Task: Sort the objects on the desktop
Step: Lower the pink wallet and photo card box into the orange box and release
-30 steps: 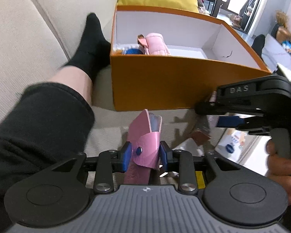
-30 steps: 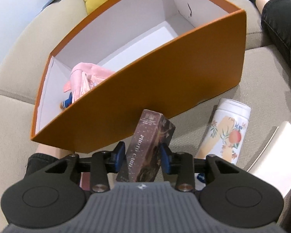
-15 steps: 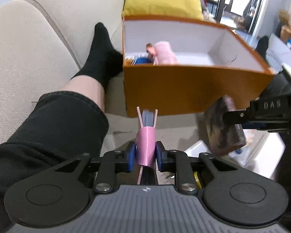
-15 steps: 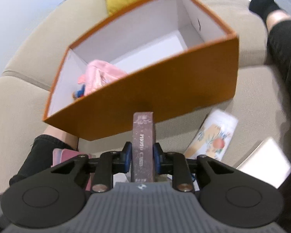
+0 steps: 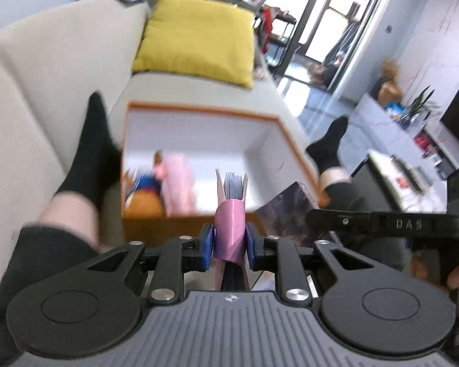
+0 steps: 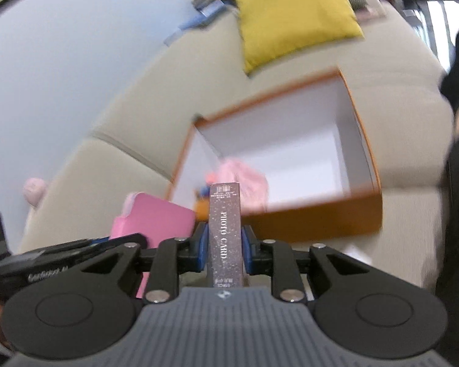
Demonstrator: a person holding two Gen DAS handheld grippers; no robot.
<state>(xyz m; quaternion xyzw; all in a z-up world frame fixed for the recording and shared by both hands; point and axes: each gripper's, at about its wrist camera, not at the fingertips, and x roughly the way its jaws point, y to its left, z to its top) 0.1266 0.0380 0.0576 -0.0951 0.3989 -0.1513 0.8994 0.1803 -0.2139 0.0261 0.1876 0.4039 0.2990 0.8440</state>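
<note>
bright daylight from windows (image 5: 330,27) blown out, strong motion blur, fisheye bending at edges

The right gripper (image 6: 225,246) is clamped on a dark sparkly card box (image 6: 225,232) — held upright, narrow side to the camera, lettered "PHOTO CARD". Beyond the card box sits an orange box (image 6: 321,221) with a white inside, open on top, resting on a beige sofa (image 6: 404,113). Inside the orange box, at its near left corner, lies something pink (image 6: 244,177) with a bit of blue and orange beside it — too blurred to name. Left of the card box a pink case (image 6: 156,217) sits in the left gripper (image 6: 76,252). A yellow cushion (image 6: 293,12) lies behind the orange box.
</note>
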